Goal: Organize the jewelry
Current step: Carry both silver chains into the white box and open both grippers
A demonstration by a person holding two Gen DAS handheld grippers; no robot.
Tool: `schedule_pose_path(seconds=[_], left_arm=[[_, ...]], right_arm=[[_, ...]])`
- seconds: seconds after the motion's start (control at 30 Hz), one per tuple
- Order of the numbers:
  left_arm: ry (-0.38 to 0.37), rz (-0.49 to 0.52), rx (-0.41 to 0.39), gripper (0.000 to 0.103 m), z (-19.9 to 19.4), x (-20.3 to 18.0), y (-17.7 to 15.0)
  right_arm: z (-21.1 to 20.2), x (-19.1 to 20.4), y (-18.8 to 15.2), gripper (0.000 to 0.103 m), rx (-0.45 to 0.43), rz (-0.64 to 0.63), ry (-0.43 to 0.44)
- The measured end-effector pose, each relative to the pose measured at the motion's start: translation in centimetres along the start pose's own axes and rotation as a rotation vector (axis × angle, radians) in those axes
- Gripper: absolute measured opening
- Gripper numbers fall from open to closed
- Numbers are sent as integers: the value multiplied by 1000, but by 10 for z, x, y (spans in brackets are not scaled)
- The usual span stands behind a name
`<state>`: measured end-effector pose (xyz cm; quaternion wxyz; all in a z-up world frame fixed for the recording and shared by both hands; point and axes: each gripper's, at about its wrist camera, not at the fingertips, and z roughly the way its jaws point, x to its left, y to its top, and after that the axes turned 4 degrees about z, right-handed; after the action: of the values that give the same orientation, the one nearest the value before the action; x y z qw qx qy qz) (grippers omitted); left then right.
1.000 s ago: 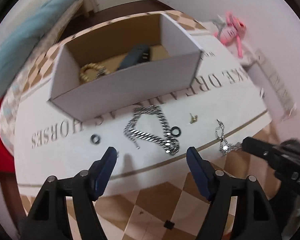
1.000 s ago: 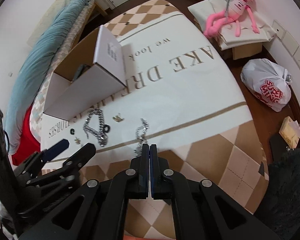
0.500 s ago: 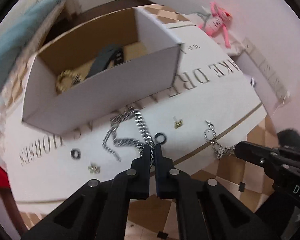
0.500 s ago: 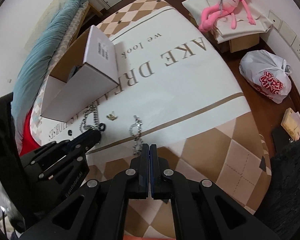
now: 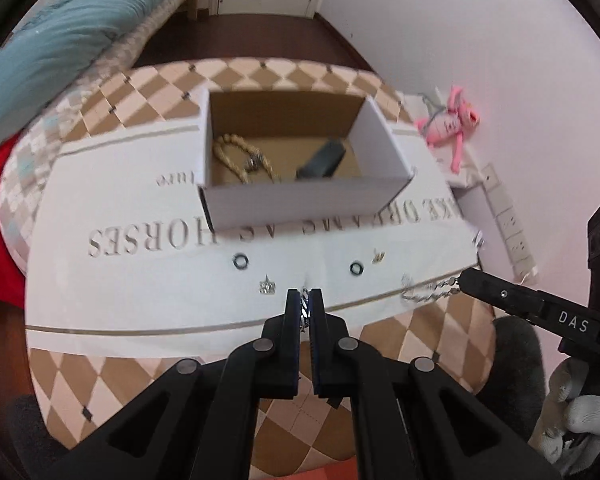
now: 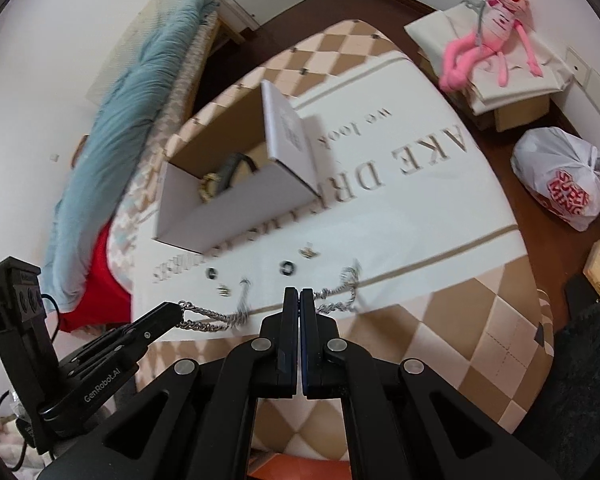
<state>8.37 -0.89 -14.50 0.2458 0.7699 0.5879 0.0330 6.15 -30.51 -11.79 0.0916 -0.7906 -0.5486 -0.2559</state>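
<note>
The left gripper (image 5: 305, 303) is pinching a chunky silver curb chain (image 6: 214, 317), while the right gripper (image 6: 300, 300) is clamping a thinner twisted silver chain (image 6: 342, 290), both draping onto the white lettered cloth (image 6: 420, 216). Beyond, two black rings (image 5: 240, 261) are lying flat before the open cardboard box (image 5: 300, 200) holding beads.

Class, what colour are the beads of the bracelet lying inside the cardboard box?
Pale gold or cream, seen best in the left wrist view: beaded bracelet in the box.
</note>
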Motion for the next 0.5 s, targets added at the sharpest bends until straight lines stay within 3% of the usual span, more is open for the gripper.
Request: schedule_pose_path(seconds=[0.33, 0.5], left_arm=[[-90, -38, -165, 1, -71, 5, 67], [-68, -15, -197, 1, -72, 13, 115]], right_arm=[[-57, 74, 39, 0, -87, -131, 139], [-70, 119, 77, 0, -136, -240, 142]])
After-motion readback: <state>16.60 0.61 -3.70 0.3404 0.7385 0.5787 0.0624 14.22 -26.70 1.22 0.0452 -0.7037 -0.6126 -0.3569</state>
